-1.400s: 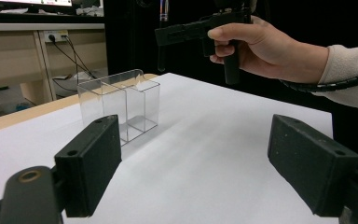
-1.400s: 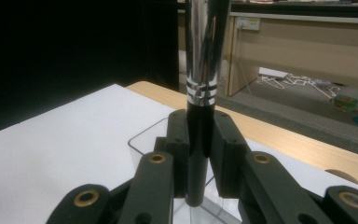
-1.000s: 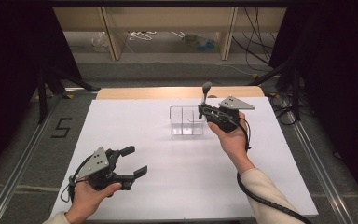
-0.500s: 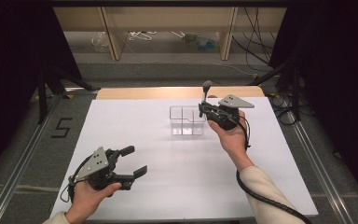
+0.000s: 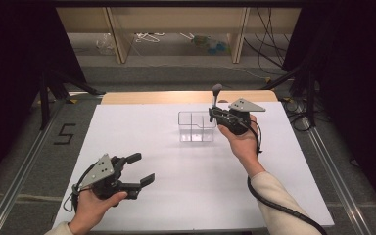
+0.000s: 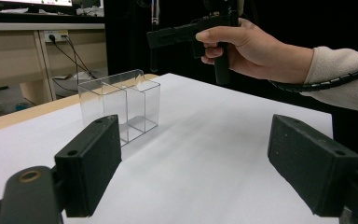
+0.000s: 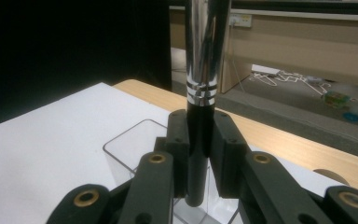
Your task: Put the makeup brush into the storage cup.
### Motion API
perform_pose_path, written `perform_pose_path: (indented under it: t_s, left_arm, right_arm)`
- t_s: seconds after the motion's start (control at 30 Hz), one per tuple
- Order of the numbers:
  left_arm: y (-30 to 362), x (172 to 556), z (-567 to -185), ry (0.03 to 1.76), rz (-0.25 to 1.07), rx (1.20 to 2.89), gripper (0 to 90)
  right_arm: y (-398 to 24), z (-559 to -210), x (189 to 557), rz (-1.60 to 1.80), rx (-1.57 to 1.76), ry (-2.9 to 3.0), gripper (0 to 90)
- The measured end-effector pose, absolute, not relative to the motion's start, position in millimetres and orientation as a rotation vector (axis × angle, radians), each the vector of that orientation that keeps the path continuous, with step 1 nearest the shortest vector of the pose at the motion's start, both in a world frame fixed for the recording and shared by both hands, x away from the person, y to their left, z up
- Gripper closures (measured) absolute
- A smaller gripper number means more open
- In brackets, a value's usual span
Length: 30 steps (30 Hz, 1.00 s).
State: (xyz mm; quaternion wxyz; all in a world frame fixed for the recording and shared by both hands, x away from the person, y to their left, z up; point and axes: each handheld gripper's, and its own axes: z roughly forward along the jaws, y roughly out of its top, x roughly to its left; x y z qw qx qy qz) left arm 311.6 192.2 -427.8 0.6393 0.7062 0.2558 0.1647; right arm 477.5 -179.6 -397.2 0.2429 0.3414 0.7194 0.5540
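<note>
Brush [image 7: 200, 93] stands upright, clamped between the right gripper's [image 7: 200, 140] closed fingers [image 7: 178, 140] above the clear box [image 5: 196, 126].

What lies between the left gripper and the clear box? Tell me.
Nothing: between the left gripper and the clear box is bare white table, seen in the high view.

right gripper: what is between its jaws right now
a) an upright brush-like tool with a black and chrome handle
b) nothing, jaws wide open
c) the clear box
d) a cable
a: the right gripper has its jaws closed on the black handle of the upright brush-like tool, held above the clear box.
</note>
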Motion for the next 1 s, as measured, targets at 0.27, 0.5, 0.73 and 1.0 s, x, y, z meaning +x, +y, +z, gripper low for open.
perform_pose_path:
  t_s: [0.27,0.5,0.73,1.0]
  left_arm:
    - [191.7,311.3,-428.4,0.590,0.372,1.612,17.1]
    - [191.9,311.5,-428.2,0.590,0.375,1.612,17.1]
    - [192.3,311.6,-428.5,0.590,0.373,1.612,17.1]
    - [192.1,311.6,-428.6,0.590,0.373,1.613,17.1]
  right_arm:
    - [-180.5,-397.0,480.0,1.508,0.953,1.974,79.2]
    - [-180.2,-397.4,481.9,1.508,0.953,1.972,79.2]
    - [-179.4,-399.2,485.0,1.501,0.958,1.974,79.2]
    - [-179.0,-401.0,488.5,1.496,0.939,1.969,79.2]
